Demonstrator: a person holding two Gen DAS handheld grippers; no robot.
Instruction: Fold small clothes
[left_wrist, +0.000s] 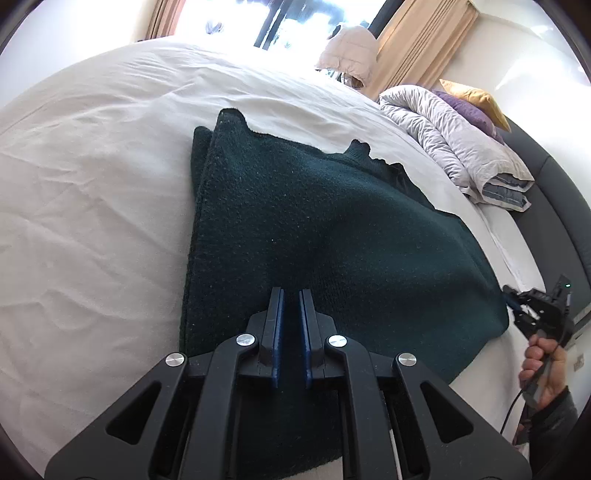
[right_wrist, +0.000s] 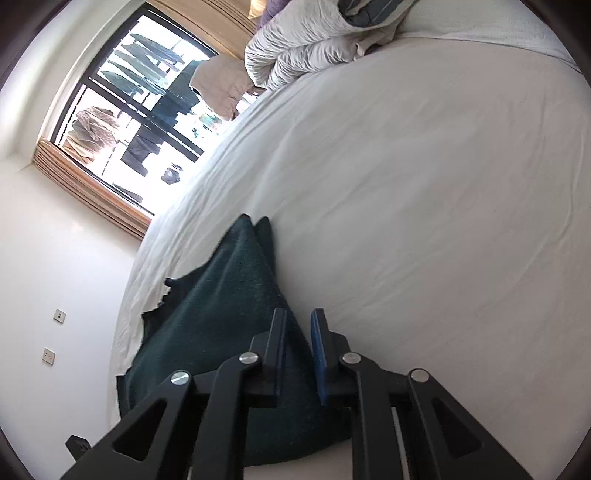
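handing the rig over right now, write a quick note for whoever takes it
Left gripper: fingers nearly closed with a small gap, holding nothing, above the dark green knitted sweater.
Right gripper: fingers apart, empty, at the sweater's edge.
The sweater lies on the white bed sheet, with one side already folded over in a double layer.
Left: remaining folds, then tidy it. The folded grey duvet sits near the headboard, clear of the work.

The dark green knit garment (left_wrist: 314, 236) lay flat on the white sheet, filling the centre and lower half of the left wrist frame. It was folded double, a lower layer showing along its left edge. In the right wrist frame it occupied the lower left.
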